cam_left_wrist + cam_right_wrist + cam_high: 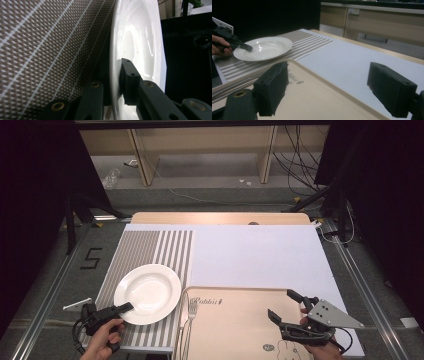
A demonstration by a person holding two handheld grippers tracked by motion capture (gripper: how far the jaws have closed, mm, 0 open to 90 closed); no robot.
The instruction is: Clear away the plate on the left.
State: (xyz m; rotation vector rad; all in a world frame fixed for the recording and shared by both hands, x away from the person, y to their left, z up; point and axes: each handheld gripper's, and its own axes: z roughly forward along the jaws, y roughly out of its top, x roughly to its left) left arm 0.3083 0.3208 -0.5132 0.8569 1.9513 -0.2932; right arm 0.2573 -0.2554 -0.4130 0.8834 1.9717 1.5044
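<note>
A white plate (150,292) rests on a grey striped placemat (170,245) at the table's left. My left gripper (127,306) comes in from the near left and is shut on the plate's near rim. In the left gripper view one pad (128,75) lies on the plate's (140,37) upper face, and the other jaw sits beneath the rim against the placemat (45,50). My right gripper (281,303) hovers open over the beige tray (235,320) with nothing between its pads. The right gripper view has the plate (265,47) and the left gripper (247,47) at far left.
A fork (191,310) lies between the placemat and the tray, along the tray's left edge. A white sheet (260,255) covers the table's middle and right. Beyond the far edge are floor cables and wooden shelving. Metal rails run along both sides.
</note>
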